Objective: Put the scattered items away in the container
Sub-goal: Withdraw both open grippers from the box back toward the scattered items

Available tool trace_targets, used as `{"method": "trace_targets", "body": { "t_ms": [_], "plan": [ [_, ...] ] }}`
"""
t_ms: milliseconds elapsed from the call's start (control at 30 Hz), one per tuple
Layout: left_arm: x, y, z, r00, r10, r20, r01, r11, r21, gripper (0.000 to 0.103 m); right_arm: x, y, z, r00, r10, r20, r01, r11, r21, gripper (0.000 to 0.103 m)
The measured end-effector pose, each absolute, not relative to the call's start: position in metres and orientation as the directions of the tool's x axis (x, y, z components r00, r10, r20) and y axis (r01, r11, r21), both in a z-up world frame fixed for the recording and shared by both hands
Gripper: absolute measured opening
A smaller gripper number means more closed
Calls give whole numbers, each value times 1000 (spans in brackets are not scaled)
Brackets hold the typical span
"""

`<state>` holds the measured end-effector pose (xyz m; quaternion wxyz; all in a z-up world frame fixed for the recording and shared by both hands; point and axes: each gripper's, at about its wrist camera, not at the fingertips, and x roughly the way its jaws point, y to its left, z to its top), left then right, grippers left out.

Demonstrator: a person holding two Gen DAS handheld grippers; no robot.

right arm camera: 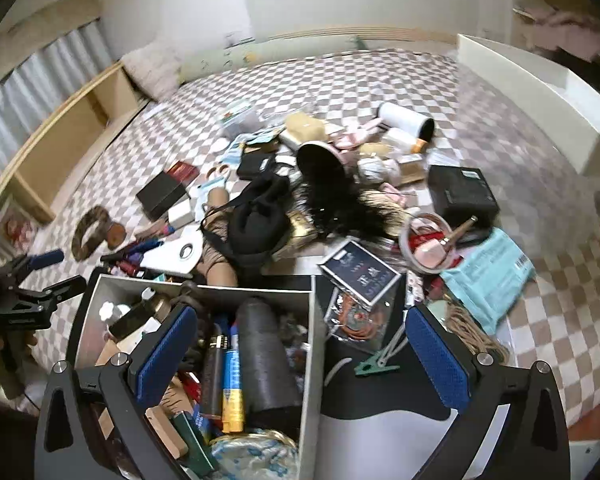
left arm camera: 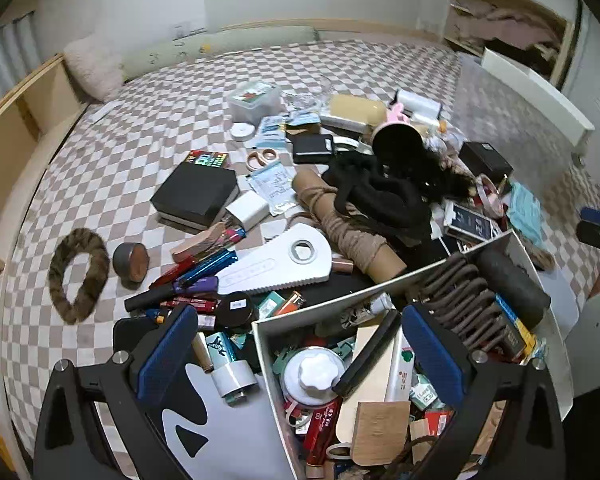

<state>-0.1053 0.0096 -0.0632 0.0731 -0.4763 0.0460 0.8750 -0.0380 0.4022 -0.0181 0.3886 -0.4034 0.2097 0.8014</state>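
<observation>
The checkered bed (left arm camera: 148, 120) carries a wide heap of loose items, and at its near edge sits the white container (left arm camera: 268, 360), already crowded with things: a dark foam roller (right arm camera: 262, 356), a coiled brown cord (left arm camera: 460, 300), a white knobbed lid (left arm camera: 314, 376), pens, cards and wooden pieces. So the sorting stands partway, as I judge it, with plenty inside the box and plenty outside it. From the container, the big black box (left arm camera: 196, 194) lies at about 11 o'clock, the cardboard tube wrapped in twine (left arm camera: 348, 228) and the black cloth (left arm camera: 380, 196) at 12, the second black box (right arm camera: 462, 196) at 1 to 2, the furry ring (left arm camera: 78, 274) out at 9 to 10, and the white flat tool (left arm camera: 284, 260) just beyond the far wall. The next move, I judge, calls for choosing one loose piece near the rim, closing on it squarely, and lifting it clear over the wall. The left gripper (left arm camera: 298, 352) stands spread wide over the container's left wall, its blue pads gripping nothing. The right gripper (right arm camera: 300, 354) is likewise wide apart, straddling the container's right wall, empty, with a green clip (right arm camera: 374, 364) lying below between its fingers.
</observation>
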Motion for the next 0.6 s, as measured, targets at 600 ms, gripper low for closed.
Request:
{"method": "trace_targets", "body": {
  "t_ms": [600],
  "plan": [
    [-120, -41, -60, -573, 31, -819, -19, -1000, -25, 103, 18, 428, 10, -378, 613, -694, -860, -510, 19, 103]
  ]
}}
